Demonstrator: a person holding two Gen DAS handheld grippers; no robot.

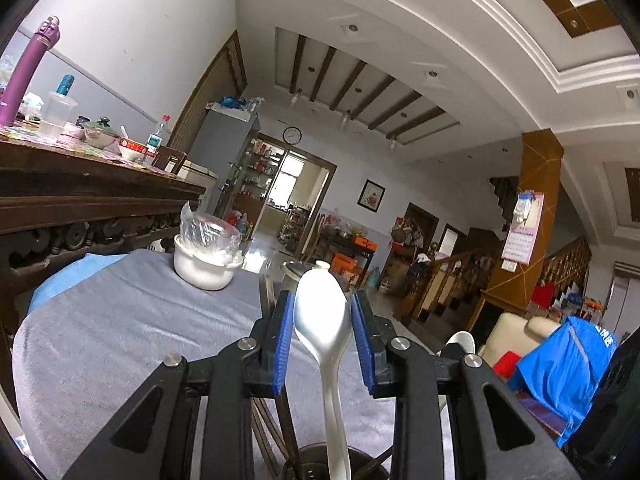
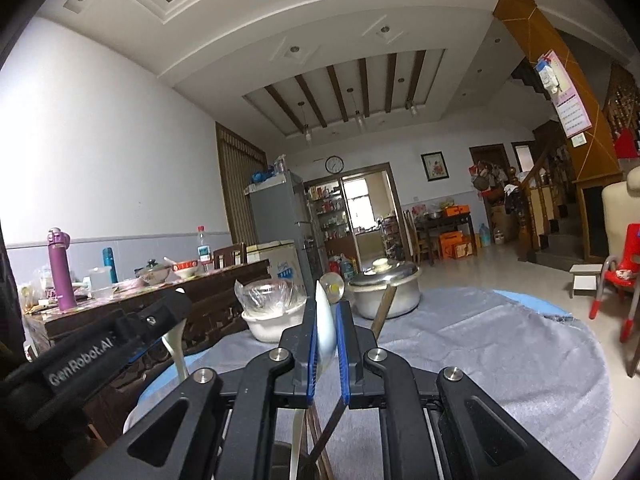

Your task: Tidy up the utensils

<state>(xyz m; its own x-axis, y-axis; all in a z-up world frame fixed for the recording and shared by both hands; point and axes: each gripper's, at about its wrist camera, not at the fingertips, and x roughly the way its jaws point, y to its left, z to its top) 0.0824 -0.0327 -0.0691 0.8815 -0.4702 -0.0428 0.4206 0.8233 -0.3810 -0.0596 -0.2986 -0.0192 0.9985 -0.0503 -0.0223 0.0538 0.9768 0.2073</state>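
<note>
In the left wrist view my left gripper is shut on a white spoon; the blue pads press both sides of its bowl. Its handle runs down into a dark perforated utensil holder at the bottom edge, with brown chopsticks beside it. In the right wrist view my right gripper is shut on another white spoon, held edge-on between the pads. The left gripper shows at the left with its spoon handle hanging down. A wooden-handled utensil stands just right of my fingers.
A grey cloth covers the round table. A white bowl with a plastic-wrapped dish sits at the back left, a steel lidded pot behind. A dark wooden sideboard with bottles and bowls stands left. A red chair stands right.
</note>
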